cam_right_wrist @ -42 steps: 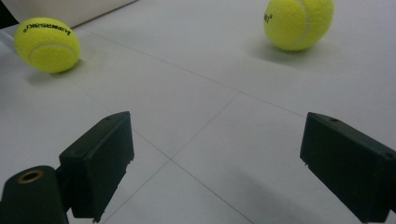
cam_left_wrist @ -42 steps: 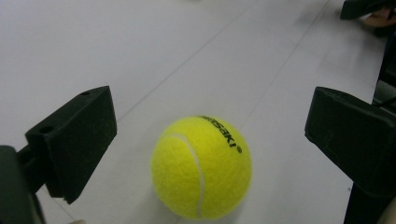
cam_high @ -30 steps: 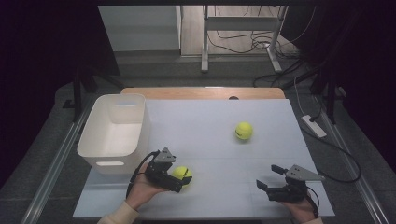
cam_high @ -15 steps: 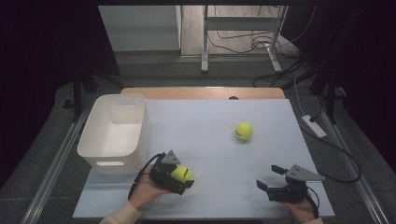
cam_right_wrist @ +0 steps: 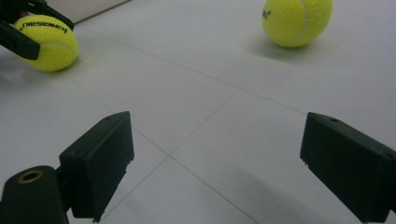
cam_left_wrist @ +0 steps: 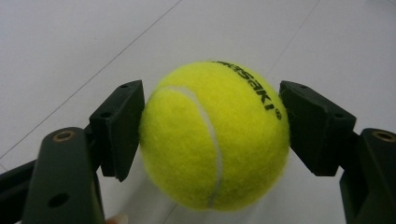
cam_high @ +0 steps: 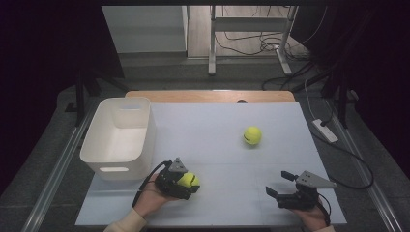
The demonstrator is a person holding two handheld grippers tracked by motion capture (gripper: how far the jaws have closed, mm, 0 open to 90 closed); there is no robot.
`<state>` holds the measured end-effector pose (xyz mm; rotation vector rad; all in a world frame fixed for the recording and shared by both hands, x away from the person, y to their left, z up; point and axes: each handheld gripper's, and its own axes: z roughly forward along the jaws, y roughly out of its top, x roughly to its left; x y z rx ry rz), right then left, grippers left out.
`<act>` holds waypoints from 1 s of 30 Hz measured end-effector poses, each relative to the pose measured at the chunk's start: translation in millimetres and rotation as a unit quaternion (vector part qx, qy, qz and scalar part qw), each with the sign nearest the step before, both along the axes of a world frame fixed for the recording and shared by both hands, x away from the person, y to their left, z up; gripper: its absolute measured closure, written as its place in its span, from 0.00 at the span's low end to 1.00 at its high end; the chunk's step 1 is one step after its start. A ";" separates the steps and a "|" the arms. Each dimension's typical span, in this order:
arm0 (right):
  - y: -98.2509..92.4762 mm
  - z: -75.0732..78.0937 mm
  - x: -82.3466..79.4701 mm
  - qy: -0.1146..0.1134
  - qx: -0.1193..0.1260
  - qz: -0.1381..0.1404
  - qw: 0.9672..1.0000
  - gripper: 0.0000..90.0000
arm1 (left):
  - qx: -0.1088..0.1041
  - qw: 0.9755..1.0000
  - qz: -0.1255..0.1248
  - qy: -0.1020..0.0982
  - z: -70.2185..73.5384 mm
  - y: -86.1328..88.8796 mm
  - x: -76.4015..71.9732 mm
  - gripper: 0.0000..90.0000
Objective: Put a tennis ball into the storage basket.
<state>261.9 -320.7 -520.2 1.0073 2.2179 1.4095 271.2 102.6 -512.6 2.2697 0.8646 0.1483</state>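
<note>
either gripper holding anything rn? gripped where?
The left gripper has just closed on a tennis ball, its pads pressing the ball's two opposite sides at mid-height. The right gripper is open and holds nothing.

Left gripper (cam_high: 192,182) lay low near the worktop's front edge, jaws just closed and clamped on a ball. Right gripper (cam_high: 279,184) rested near the front right corner, jaws spread wide, nothing between them.

Your bin (cam_high: 119,140) sits at the table's (cam_high: 217,121) left; one ball (cam_high: 188,181) lies just before it, another (cam_high: 252,135) farther right.
</note>
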 end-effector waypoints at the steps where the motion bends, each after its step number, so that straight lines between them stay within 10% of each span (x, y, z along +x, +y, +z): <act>1: -0.1 0.0 0.0 0.000 0.000 0.000 1.000 0.10 | 0.000 1.000 -0.001 -0.001 0.0 0.2 -0.2 0.30; 5: -0.2 0.2 -0.2 -0.001 -0.001 -0.001 1.000 0.10 | -0.017 1.000 -0.015 0.010 1.9 0.2 -1.4 0.30; 15: -1.7 0.9 -0.8 -0.005 0.002 -0.006 1.000 0.10 | -0.032 0.999 -0.010 -0.034 13.4 3.2 -7.2 0.31; 30: -1.4 0.8 -0.9 -0.006 0.001 -0.006 1.000 0.10 | -0.091 0.991 0.019 -0.097 34.2 17.8 -16.7 0.31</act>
